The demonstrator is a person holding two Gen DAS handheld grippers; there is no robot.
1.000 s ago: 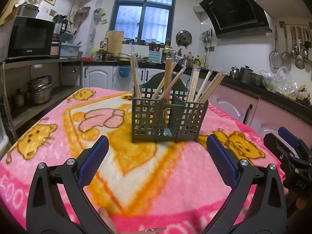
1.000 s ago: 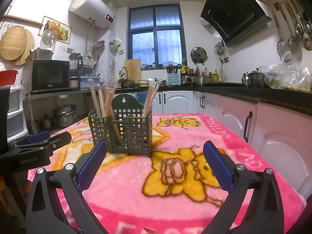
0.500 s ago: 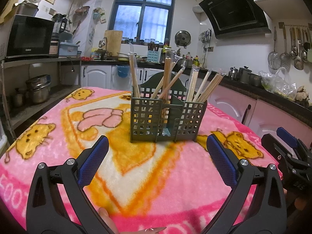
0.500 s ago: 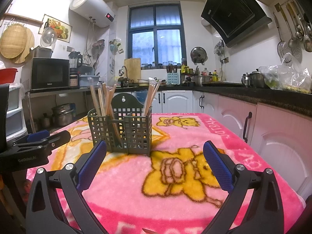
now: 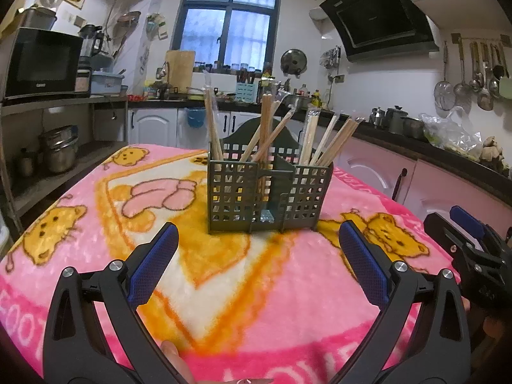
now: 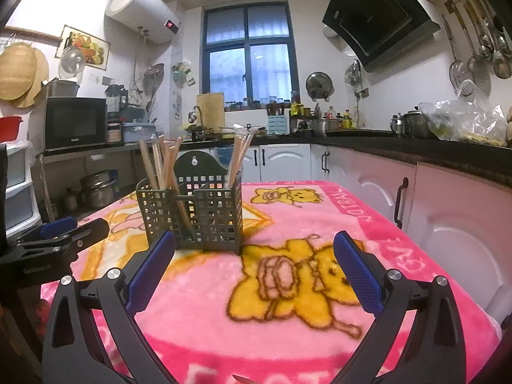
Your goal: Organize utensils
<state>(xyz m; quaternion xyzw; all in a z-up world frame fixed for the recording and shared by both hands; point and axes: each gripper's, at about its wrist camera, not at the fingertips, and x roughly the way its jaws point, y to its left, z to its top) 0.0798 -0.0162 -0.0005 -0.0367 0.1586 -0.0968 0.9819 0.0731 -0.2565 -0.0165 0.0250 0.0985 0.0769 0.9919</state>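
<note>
A dark green slotted utensil holder [image 5: 267, 193] stands upright on the pink cartoon blanket [image 5: 160, 256]. Several wooden chopsticks [image 5: 265, 128] lean in its compartments. It also shows in the right wrist view [image 6: 192, 214], ahead and to the left. My left gripper [image 5: 257, 265] is open and empty, a short way in front of the holder. My right gripper [image 6: 254, 262] is open and empty, to the right of the holder, above the blanket. The right gripper shows at the right edge of the left wrist view [image 5: 470, 243]. The left gripper shows at the left edge of the right wrist view [image 6: 60, 236].
The blanket covers a table in a kitchen. White cabinets [image 6: 448, 224] and a dark counter run close along the right. A shelf with a microwave [image 5: 41, 60] and pots stands to the left. Ladles hang on the right wall [image 5: 473, 73].
Both grippers have dipped slightly, so the holder sits a little higher in both views. Both stay open and empty. The holder has not moved.
</note>
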